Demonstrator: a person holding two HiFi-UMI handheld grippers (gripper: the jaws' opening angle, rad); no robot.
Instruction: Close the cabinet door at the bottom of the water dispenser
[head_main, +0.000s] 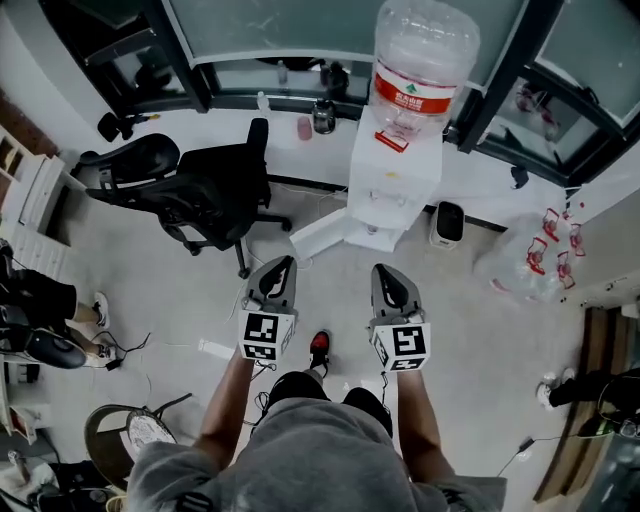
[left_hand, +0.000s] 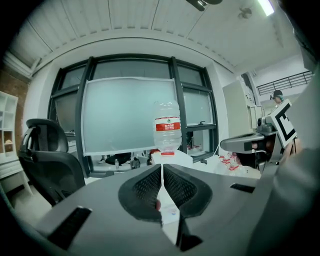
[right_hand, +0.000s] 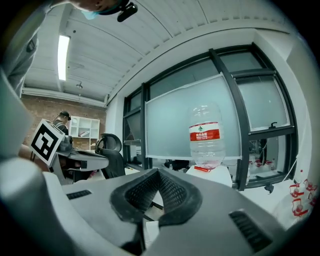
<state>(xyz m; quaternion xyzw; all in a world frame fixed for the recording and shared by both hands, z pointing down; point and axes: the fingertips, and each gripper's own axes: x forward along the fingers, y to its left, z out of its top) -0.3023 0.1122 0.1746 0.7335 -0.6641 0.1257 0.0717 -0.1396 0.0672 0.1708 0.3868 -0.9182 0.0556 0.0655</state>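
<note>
White plastic is what I look at: the water dispenser (head_main: 395, 175) stands on the floor at its far edge, under the windows, with a large bottle (head_main: 420, 60) on top. Its cabinet door (head_main: 320, 232) at the bottom hangs open, swung out toward my left side. My left gripper (head_main: 283, 265) and my right gripper (head_main: 382, 270) are both in front of me, well apart from the door. On each one the jaws are pressed together with nothing between them. I judge the door to be a light, stiff panel on hinges, so no grasp is needed; closed jaws can push its flat face near the free edge. A soft push seems better, because the tall dispenser might rock.
</note>
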